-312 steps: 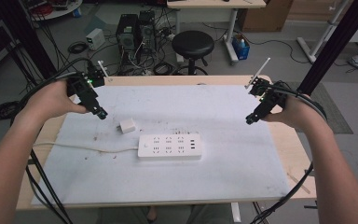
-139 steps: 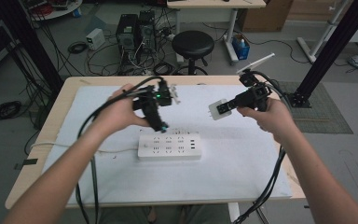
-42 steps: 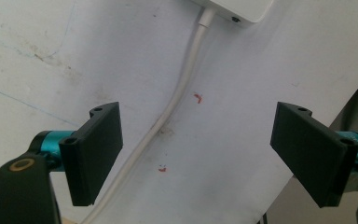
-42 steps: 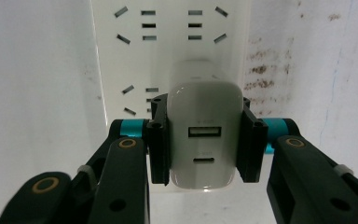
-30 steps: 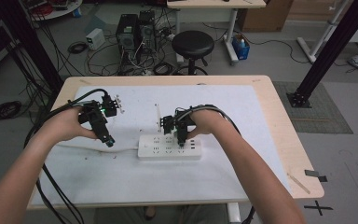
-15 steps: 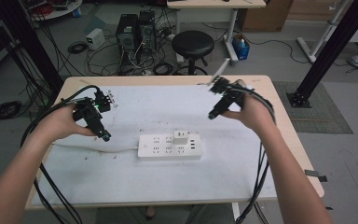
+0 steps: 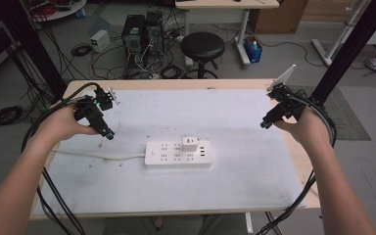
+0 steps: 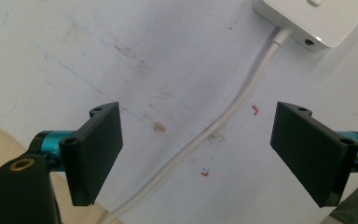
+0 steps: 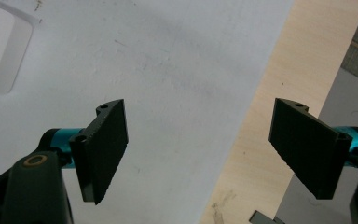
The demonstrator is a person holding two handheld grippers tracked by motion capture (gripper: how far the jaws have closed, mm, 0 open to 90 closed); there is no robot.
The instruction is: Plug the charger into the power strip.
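Jaws wide, empty (both grippers): one power strip [image 7: 178, 153], one charger [image 7: 190, 144] plugged in.

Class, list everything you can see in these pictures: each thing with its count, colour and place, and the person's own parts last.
power strip: one, white, middle of the table
charger plug: one, white, seated in the power strip
strip cord: one, white, running left from the strip
table: one, wooden with a white sheet on top
stool: one, black, behind the table
computer towers: two, black, on the floor behind
left gripper: one, black, jaws open, above the table's left part
right gripper: one, black, jaws open and empty, at the right edge
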